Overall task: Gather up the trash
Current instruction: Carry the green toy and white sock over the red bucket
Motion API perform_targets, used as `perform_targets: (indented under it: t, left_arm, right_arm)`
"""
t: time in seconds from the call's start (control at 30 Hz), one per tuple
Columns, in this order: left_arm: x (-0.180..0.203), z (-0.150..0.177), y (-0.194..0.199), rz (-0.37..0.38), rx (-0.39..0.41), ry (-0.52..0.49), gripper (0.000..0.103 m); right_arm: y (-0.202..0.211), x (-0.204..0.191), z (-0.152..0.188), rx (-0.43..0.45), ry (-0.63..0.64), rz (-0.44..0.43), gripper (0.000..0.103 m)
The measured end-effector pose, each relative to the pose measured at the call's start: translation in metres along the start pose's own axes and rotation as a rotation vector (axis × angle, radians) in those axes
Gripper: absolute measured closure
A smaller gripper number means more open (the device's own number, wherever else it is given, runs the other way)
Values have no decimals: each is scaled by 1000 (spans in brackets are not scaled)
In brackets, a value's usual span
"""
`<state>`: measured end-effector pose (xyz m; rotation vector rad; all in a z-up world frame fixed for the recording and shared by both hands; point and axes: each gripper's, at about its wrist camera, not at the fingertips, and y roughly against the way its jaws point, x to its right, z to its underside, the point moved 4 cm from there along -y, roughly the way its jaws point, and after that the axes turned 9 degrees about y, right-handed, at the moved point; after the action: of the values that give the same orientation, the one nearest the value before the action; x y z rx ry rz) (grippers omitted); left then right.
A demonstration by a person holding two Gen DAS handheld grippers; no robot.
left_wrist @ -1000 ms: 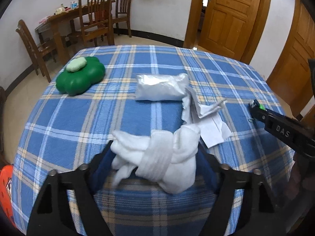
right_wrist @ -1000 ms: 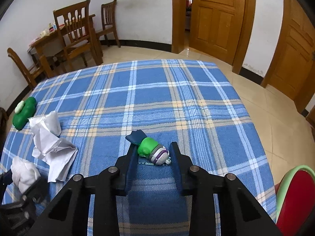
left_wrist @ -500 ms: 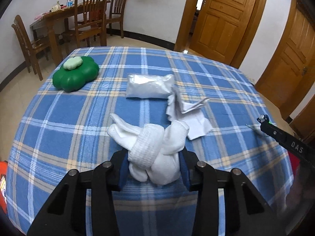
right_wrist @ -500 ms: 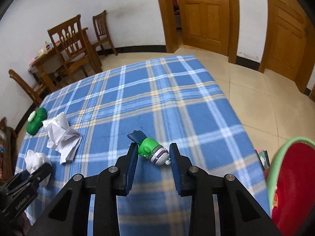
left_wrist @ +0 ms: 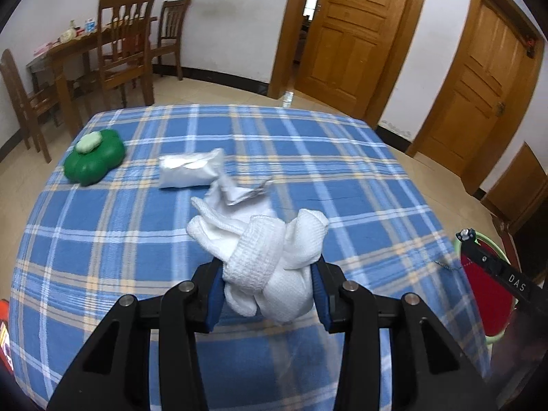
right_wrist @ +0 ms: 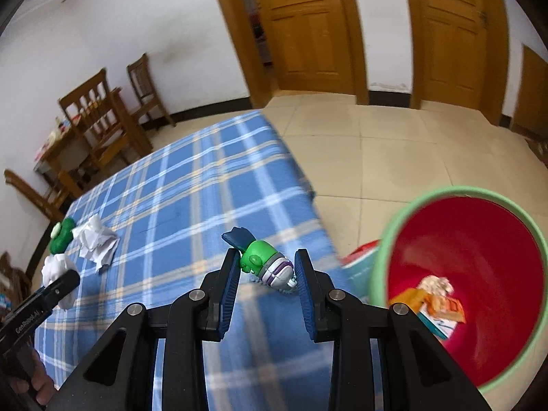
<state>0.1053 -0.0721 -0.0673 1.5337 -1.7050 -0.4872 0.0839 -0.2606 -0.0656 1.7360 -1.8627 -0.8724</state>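
Observation:
My left gripper is shut on a knotted white cloth and holds it above the blue plaid table. My right gripper is shut on a small green and purple toy and holds it in the air near the table's right edge. A red bin with a green rim stands on the floor to the right, with some trash inside. Crumpled white paper and a clear plastic bag lie on the table.
A green flower-shaped object sits at the table's far left. Wooden chairs and a side table stand by the back wall. Wooden doors are behind. The red bin also shows at the right of the left wrist view.
The left gripper closed on the white cloth and lifted it. The right gripper lifted the toy off the table and swung right, bringing the red bin into view.

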Motion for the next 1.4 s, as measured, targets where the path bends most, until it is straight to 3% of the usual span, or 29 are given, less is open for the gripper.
perform_targets:
  t: [0.67,1.4]
  left_arm:
    - [120,17,2,162,-67,-217,60]
    - [225,59,-11,283,-161,-429,60]
  right_arm:
    - [46,111,45,31,-240,142,70]
    - [71,164,73,38,-353,226,70]
